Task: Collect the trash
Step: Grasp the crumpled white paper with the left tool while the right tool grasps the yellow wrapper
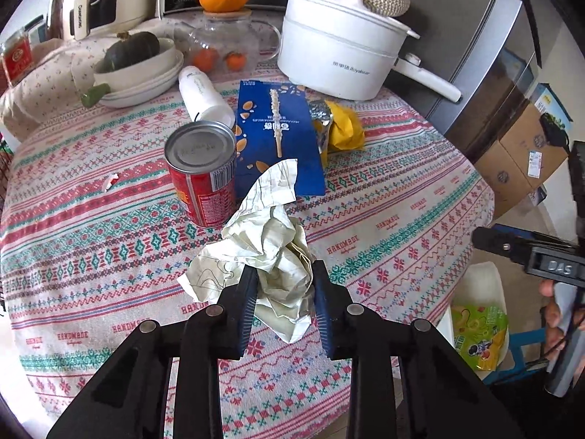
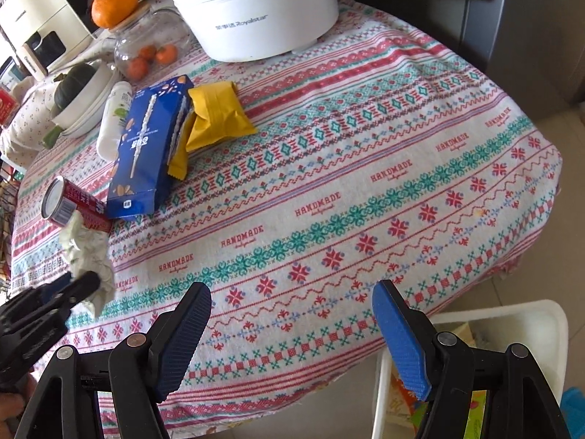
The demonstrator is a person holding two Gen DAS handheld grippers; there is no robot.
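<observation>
In the left wrist view, going from the left of the frame, a red can (image 1: 203,172) stands upright on the patterned tablecloth (image 1: 384,197) in the middle left. Just right of it lies a blue snack box (image 1: 278,135), and a yellow wrapper (image 1: 343,124) leans against the box's right edge. These look like the trash that waits on the table.

In the lower middle of this frame, the left gripper (image 1: 283,285) has its two fingers narrowed on a crumpled paper (image 1: 270,241). The pads press on the lower part of the paper from both sides, and the rest of it sticks up toward the can. I judge the grip is made low so that the loose sheet does not slip out. The gripper points steeply down at the table.

In the right wrist view, a white bin (image 2: 475,314) sits at the lower right, below the table edge, with some colourful packaging already inside. The right gripper (image 2: 292,333), at the bottom of the frame, has its fingers spread wide and holds nothing. It hangs over the table edge, also tilted downward, just beside the bin.
</observation>
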